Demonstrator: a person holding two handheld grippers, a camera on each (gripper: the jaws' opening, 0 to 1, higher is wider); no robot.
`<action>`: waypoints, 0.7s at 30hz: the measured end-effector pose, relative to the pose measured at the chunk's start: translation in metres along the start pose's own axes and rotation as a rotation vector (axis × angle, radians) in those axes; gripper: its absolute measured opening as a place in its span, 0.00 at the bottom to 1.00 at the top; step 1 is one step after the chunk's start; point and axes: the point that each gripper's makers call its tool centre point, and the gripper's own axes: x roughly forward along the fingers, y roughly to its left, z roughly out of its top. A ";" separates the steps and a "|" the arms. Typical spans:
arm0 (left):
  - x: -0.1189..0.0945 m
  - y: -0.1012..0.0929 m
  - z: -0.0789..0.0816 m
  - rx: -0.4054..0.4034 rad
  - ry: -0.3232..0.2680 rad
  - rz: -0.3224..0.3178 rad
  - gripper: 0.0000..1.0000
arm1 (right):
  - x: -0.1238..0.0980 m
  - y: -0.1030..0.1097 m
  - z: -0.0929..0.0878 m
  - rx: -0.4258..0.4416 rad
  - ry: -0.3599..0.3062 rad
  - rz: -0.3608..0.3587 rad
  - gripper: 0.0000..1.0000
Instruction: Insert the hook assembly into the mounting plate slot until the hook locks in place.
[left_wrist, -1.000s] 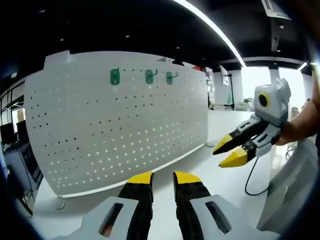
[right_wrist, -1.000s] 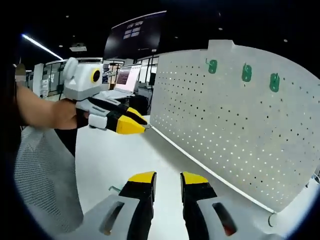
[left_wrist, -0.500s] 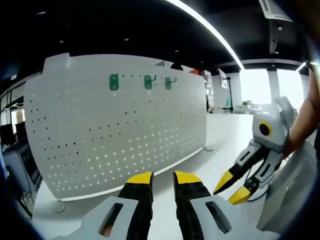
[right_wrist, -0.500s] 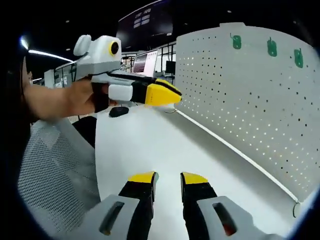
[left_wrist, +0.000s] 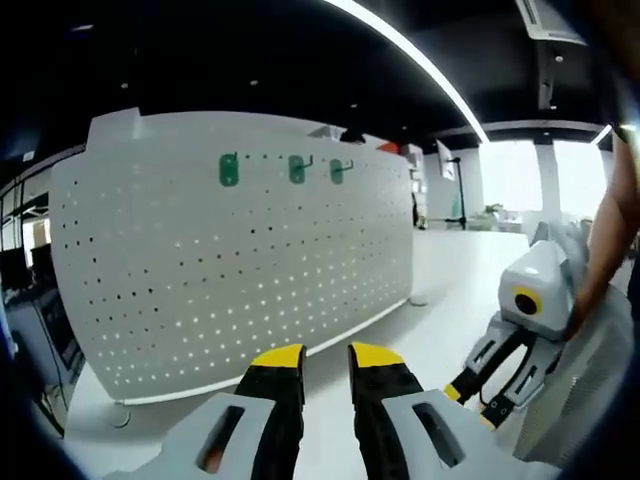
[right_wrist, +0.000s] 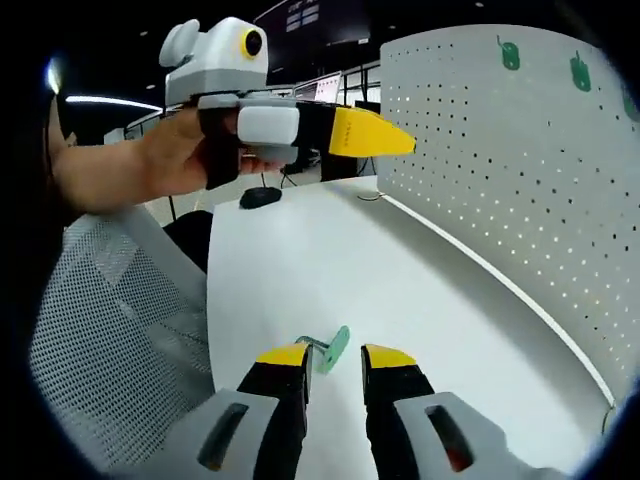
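**Right gripper drops toward loose hook**

The left gripper (left_wrist: 325, 352) hangs level, jaws a narrow gap apart, empty, facing the pegboard (left_wrist: 240, 270) and its three mounted hooks (left_wrist: 229, 169). The right gripper (right_wrist: 335, 352) has dipped since a second ago, jaws slightly parted, nothing held. Its view alone reveals the green hook (right_wrist: 330, 349) lying on the table (right_wrist: 400, 290), just ahead: pickup looks imminent.

Right gripper (left_wrist: 493, 400) now lowered toward the table, jaws parted; green hook (right_wrist: 330, 349) newly visible just ahead of its jaws.
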 end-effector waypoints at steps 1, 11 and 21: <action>0.000 0.000 0.001 -0.003 -0.005 0.002 0.22 | 0.001 0.001 -0.001 -0.004 0.006 0.002 0.19; -0.001 0.005 0.005 -0.028 -0.025 0.031 0.43 | 0.010 0.002 -0.014 -0.022 0.048 0.017 0.19; -0.002 0.014 0.012 -0.059 -0.065 0.077 0.75 | 0.020 0.002 -0.022 -0.026 0.077 0.031 0.19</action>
